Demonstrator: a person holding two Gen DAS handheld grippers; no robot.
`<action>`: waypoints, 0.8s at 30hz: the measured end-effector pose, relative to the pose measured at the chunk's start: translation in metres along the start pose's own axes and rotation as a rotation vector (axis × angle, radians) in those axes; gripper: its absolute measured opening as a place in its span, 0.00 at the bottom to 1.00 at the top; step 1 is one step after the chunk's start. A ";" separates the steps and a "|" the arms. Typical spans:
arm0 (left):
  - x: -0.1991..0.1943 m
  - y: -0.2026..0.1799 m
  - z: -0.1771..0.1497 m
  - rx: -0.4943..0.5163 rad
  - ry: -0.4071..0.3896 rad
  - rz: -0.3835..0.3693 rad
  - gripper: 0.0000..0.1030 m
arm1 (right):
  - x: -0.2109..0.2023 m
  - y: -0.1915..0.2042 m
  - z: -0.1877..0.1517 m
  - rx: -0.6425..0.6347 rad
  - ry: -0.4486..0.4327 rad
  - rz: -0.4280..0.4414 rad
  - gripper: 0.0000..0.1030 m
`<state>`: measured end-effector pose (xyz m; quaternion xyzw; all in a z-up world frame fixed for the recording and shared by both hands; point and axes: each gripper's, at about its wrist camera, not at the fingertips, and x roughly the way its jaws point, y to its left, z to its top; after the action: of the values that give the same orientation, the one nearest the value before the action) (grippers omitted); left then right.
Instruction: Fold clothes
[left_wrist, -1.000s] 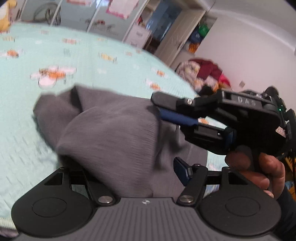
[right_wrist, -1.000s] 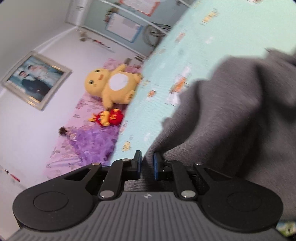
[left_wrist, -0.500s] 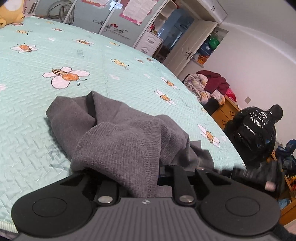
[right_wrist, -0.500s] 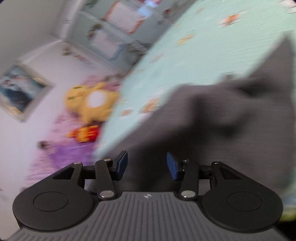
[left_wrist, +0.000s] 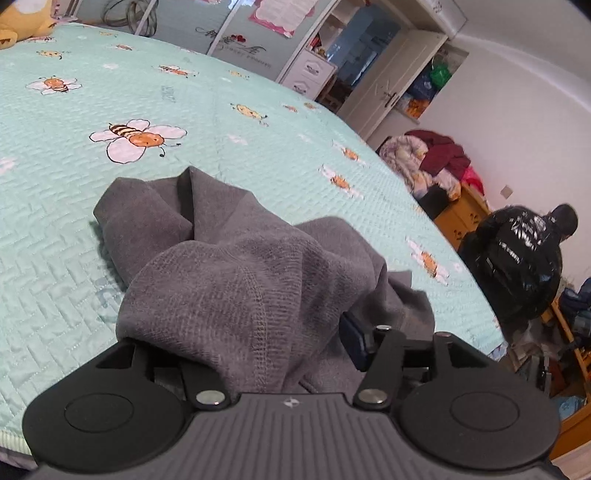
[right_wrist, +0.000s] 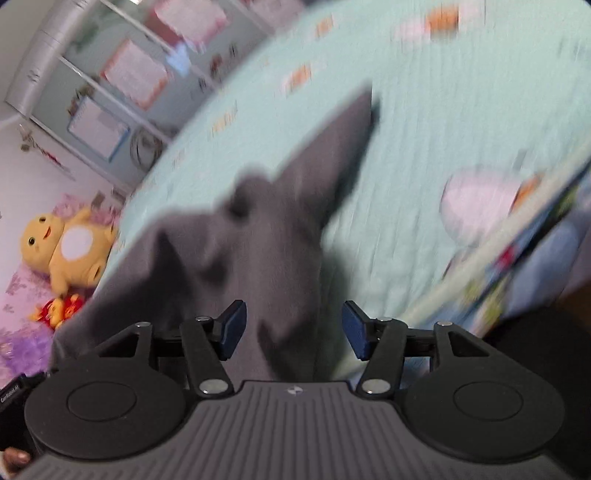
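A grey knit garment (left_wrist: 236, 266) lies crumpled in a loose heap, apparently unfolded, on the mint bee-print bedspread (left_wrist: 110, 92).

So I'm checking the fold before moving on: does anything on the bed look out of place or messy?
Yes: the grey garment sits bunched in a rumpled heap on the bee-print bedspread, not flat or folded. Part of it drapes over the left gripper, whose jaws are opening, hiding one finger. The right gripper is open with cloth between its fingers, not pinched.
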<state>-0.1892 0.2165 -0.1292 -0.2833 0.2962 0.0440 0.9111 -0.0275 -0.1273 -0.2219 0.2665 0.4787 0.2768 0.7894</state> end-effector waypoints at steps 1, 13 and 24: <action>0.000 -0.002 -0.001 0.011 0.000 0.003 0.56 | 0.007 0.002 -0.005 0.005 0.021 0.020 0.40; -0.031 -0.041 0.051 0.151 -0.179 -0.033 0.17 | -0.044 0.088 0.091 -0.172 -0.342 0.233 0.11; 0.034 -0.003 0.048 0.011 -0.039 0.051 0.17 | 0.020 0.016 0.072 0.129 -0.134 0.119 0.51</action>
<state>-0.1357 0.2368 -0.1148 -0.2696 0.2858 0.0712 0.9168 0.0423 -0.1137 -0.1942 0.3628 0.4251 0.2733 0.7829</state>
